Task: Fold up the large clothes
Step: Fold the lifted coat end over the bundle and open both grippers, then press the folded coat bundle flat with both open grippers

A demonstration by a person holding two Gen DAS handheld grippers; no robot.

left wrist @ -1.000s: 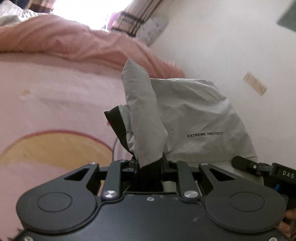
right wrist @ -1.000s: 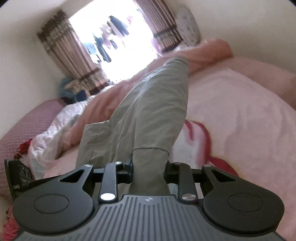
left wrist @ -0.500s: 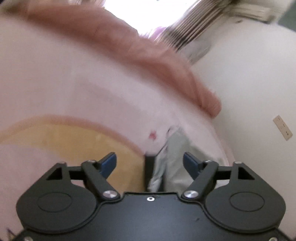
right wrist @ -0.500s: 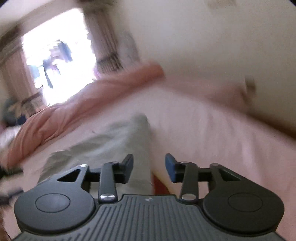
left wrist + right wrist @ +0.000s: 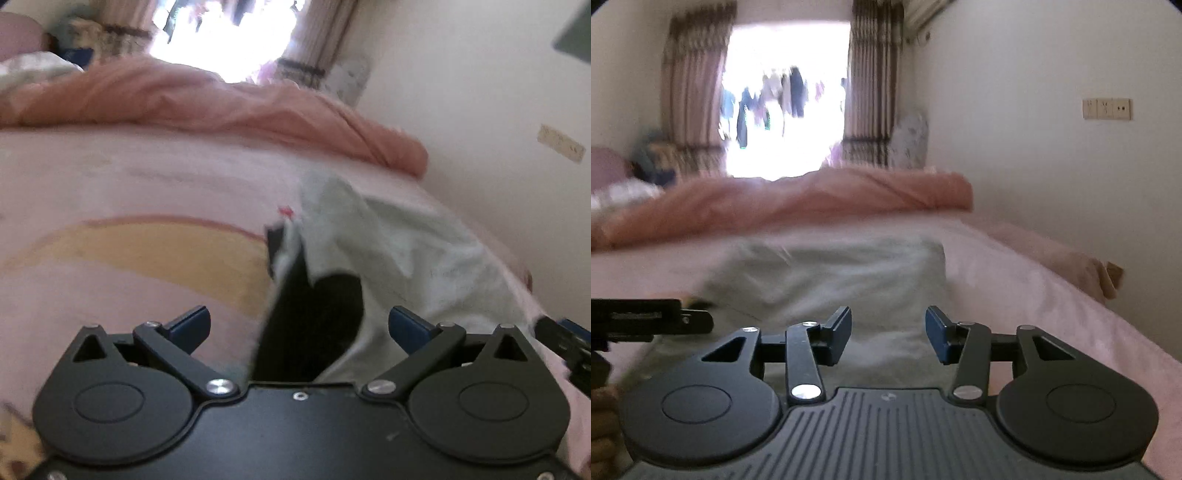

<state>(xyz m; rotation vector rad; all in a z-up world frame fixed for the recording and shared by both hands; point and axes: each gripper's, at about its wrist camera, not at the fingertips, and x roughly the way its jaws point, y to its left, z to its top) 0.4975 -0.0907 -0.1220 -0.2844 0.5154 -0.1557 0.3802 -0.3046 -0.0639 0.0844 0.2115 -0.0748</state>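
Fabric is lying free at this moment: both tools are standing with their jaws apart and holding nothing. The left gripper (image 5: 299, 325) is spread wide over the garment (image 5: 388, 240), a pale grey piece with a black lining (image 5: 314, 314) showing where its near part is turned up and rumpled. The right gripper (image 5: 888, 334) is gaping at a narrower width just above the same grey cloth (image 5: 827, 273), which from that side is looking flatter and roughly squared off.

The garment is resting on the pink bed sheet (image 5: 110, 177), toward the bed's wall-side edge, with the rolled salmon quilt (image 5: 221, 99) lying across the far end of the bed beyond it. The left view is blurred, so finer creases cannot be made out.

Judging by how things lie, one fold seems laid down and the next grasp is being set up. To do it well, each tool should be taking a corner or hem of the near edge, pinching all layers together so that the lining is not slipping out separately. The turned-up flap on the left needs flattening or gathering first, or it is likely to get trapped as a lump inside the fold. Both sides should then be lifted evenly and carried toward the quilt end, keeping the edge taut between them.
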